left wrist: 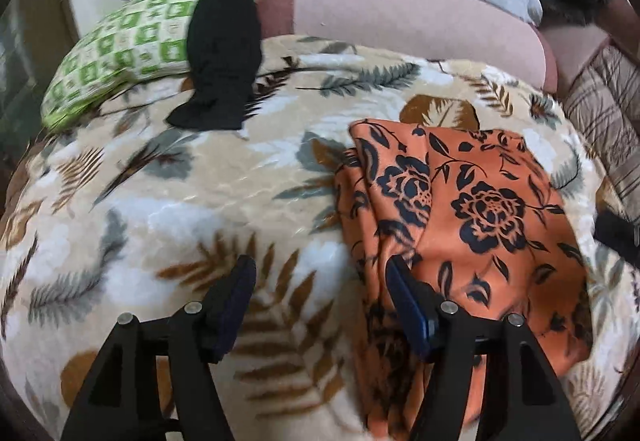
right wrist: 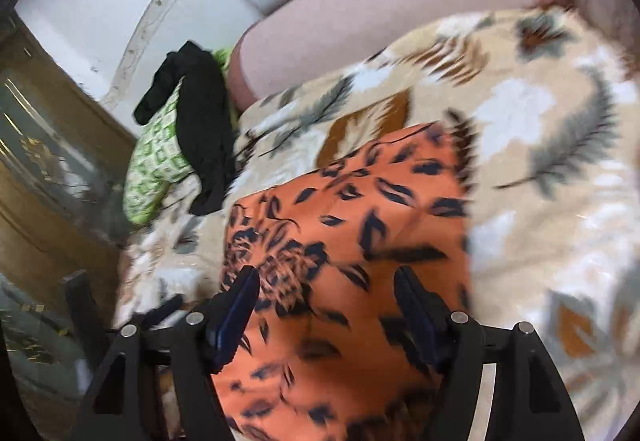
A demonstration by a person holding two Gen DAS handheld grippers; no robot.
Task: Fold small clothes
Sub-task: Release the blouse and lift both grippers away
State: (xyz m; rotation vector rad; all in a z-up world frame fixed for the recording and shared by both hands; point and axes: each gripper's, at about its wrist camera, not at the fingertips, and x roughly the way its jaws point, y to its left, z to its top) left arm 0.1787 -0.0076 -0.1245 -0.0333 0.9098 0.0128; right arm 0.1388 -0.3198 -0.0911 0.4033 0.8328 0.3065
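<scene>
While spread apart above the blanket [left wrist: 192,209], both grippers, folded orange cloth [left wrist: 480,201] beneath

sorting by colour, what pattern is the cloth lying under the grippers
Orange cloth with a dark navy floral print, clearest in the left wrist view.

Orange floral garment [left wrist: 472,209] (seemingly folded), flat

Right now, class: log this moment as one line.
left tongs: open, empty | right tongs: open, over orange floral garment | garment: folded on blanket
</scene>
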